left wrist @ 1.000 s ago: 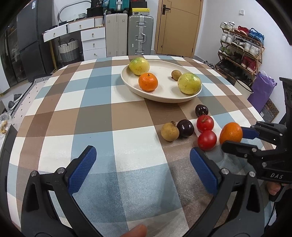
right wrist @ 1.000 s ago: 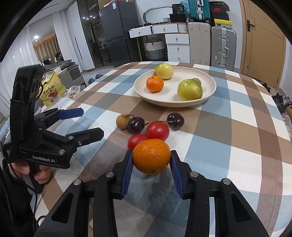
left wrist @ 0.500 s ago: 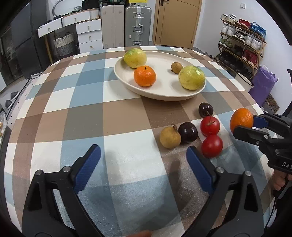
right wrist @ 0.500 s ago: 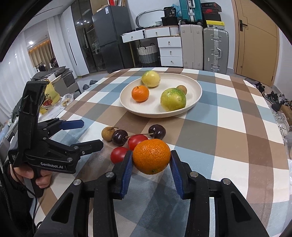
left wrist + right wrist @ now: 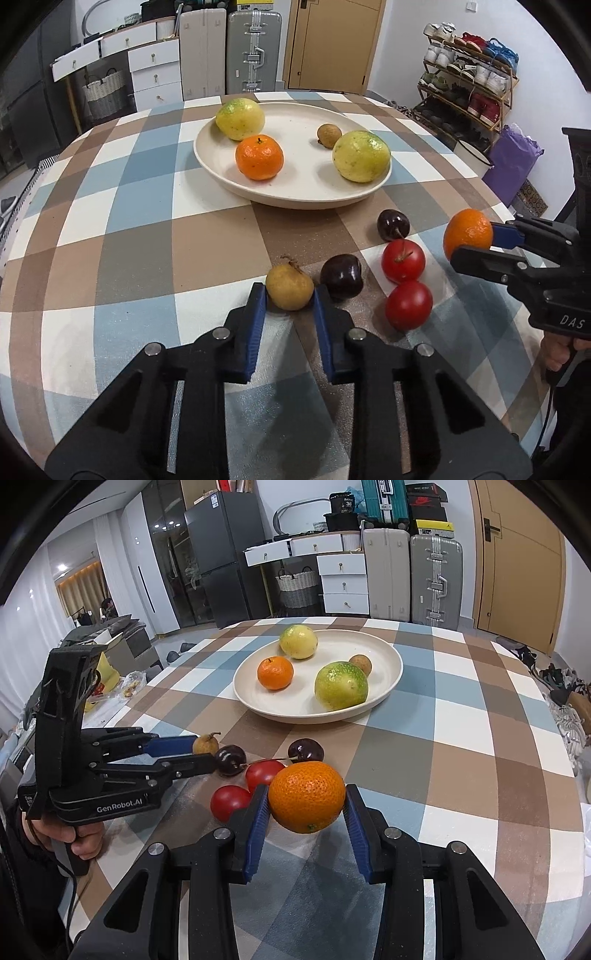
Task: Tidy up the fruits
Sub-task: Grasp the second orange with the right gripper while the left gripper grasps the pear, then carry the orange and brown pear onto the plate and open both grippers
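Note:
My left gripper [image 5: 288, 290] is shut on a small tan longan [image 5: 290, 284] that rests on the checked tablecloth, with a blue pad against each side. The right wrist view shows this gripper [image 5: 205, 752] and the longan [image 5: 205, 743] from the side. My right gripper [image 5: 306, 795] is shut on an orange [image 5: 306, 797] and holds it above the cloth; the orange [image 5: 466, 232] is at the right in the left wrist view. Two dark cherries [image 5: 341, 276] [image 5: 393, 224] and two red fruits [image 5: 403, 260] [image 5: 409, 304] lie between the grippers. The cream plate [image 5: 295, 201] behind holds two yellow-green fruits, an orange and a longan.
The round table's edge curves close on the right, with a purple bag [image 5: 515, 162] and a shoe rack [image 5: 469, 85] beyond it. Suitcases [image 5: 253, 51] and white drawers [image 5: 155, 74] stand against the back wall. A hand [image 5: 79, 840] grips the left tool's handle.
My left gripper moved forward and right to the tan longan, and its wide-open jaws closed on it. The right gripper kept its hold on the orange and drifted slightly.

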`<act>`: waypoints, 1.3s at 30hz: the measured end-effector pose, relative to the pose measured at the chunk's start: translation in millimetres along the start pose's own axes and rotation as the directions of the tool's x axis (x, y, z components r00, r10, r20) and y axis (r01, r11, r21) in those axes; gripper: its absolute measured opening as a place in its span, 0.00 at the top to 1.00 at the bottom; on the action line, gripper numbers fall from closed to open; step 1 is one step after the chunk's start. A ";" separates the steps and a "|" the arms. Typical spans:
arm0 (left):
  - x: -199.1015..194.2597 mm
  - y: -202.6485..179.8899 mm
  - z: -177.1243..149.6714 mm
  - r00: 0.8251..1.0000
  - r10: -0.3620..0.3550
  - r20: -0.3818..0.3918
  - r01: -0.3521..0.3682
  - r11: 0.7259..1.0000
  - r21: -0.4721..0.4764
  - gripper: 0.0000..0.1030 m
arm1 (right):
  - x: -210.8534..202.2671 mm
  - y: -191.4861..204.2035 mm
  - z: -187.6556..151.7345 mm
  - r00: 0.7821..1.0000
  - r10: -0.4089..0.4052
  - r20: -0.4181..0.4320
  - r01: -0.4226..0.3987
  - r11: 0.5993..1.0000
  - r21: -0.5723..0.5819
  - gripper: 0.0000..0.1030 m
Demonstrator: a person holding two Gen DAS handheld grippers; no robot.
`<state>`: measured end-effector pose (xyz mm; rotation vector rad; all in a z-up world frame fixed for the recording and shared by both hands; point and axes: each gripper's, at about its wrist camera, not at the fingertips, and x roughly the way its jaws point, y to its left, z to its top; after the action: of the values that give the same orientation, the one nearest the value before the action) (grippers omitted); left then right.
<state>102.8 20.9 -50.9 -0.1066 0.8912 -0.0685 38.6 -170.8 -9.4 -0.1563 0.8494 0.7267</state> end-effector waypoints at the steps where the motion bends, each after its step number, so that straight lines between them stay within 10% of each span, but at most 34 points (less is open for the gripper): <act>1: -0.7 1.5 0.1 1.000 -0.005 0.004 0.005 1.000 -0.007 0.78 | 0.1 -0.8 0.0 1.000 0.001 0.001 -0.001 1.000 0.003 0.61; 39: -39.1 8.8 55.2 0.978 -0.010 0.210 0.019 0.999 -0.041 0.78 | -9.5 -10.7 67.7 0.992 -0.006 0.127 0.007 1.000 -0.008 0.61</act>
<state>121.4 37.3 12.6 -0.1573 0.6807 -0.0506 83.9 -156.6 40.9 -0.1192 0.7241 0.7263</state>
